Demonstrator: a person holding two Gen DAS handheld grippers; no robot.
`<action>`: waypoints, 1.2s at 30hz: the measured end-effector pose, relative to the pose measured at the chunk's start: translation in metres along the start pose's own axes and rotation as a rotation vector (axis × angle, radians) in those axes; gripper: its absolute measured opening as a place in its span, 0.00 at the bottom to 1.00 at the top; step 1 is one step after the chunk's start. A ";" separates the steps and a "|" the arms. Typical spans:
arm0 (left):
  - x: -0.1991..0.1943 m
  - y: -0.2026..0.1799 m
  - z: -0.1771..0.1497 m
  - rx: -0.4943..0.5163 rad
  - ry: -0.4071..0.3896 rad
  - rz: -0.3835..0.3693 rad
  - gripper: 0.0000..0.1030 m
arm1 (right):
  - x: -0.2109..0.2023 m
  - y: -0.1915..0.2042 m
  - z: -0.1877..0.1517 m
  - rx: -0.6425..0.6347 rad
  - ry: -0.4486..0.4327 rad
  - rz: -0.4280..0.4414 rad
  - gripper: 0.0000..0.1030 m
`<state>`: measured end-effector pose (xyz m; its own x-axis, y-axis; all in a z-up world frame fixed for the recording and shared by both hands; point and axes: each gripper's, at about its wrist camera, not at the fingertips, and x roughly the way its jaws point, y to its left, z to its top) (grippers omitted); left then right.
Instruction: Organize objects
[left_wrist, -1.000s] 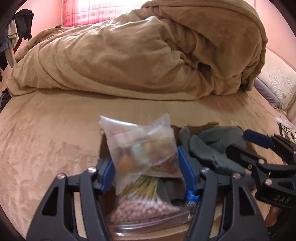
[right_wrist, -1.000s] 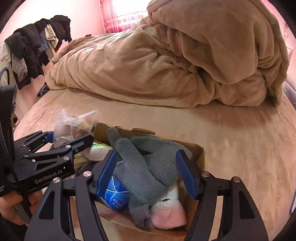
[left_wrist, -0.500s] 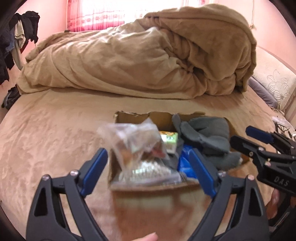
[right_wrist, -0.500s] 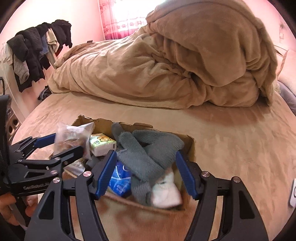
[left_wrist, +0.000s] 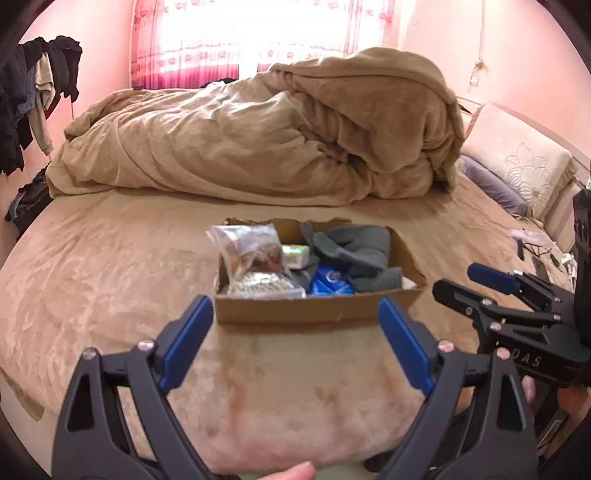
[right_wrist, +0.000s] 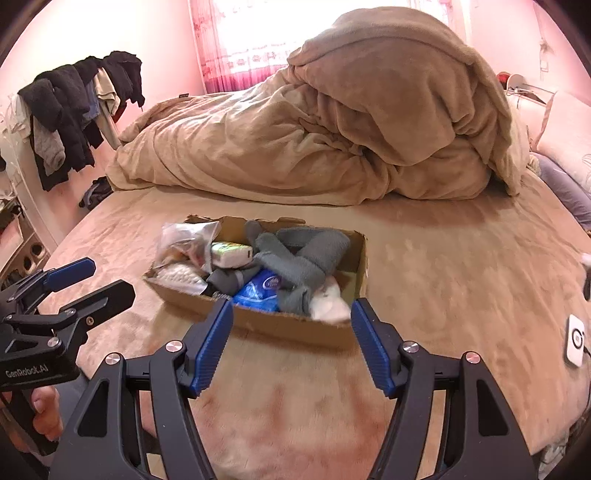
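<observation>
Both claws, left (left_wrist: 295, 339) and right (right_wrist: 291, 339), are spread wide and hold nothing, each hanging at six o'clock from the box (left_wrist: 317, 314), apparently finished with it. At twelve o'clock the blanket (left_wrist: 280, 136) is heaped aside, leaving bare bed for the box. Inside, gloves (left_wrist: 354, 251) fill the right half; the clear bag (left_wrist: 251, 251) leans against the left wall.

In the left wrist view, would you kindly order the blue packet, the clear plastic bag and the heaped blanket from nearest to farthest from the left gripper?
From the left gripper:
1. Blue packet, box front.
2. Clear plastic bag, box's left side.
3. Heaped blanket, far across the bed.
</observation>
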<state>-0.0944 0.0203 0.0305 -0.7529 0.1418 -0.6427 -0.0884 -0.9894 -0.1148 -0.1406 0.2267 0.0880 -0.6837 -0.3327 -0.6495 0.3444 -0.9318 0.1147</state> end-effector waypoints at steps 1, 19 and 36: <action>-0.005 -0.001 -0.003 -0.002 -0.003 -0.003 0.89 | -0.005 0.001 -0.002 -0.002 -0.003 0.001 0.67; 0.003 -0.007 -0.074 -0.035 0.091 0.005 0.89 | -0.039 0.007 -0.055 0.029 0.009 -0.033 0.68; 0.005 -0.004 -0.079 -0.027 0.082 0.035 0.90 | -0.010 0.004 -0.075 0.027 0.070 -0.056 0.68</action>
<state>-0.0469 0.0272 -0.0322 -0.6988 0.1107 -0.7067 -0.0452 -0.9928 -0.1108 -0.0845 0.2370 0.0383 -0.6549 -0.2696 -0.7060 0.2884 -0.9527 0.0962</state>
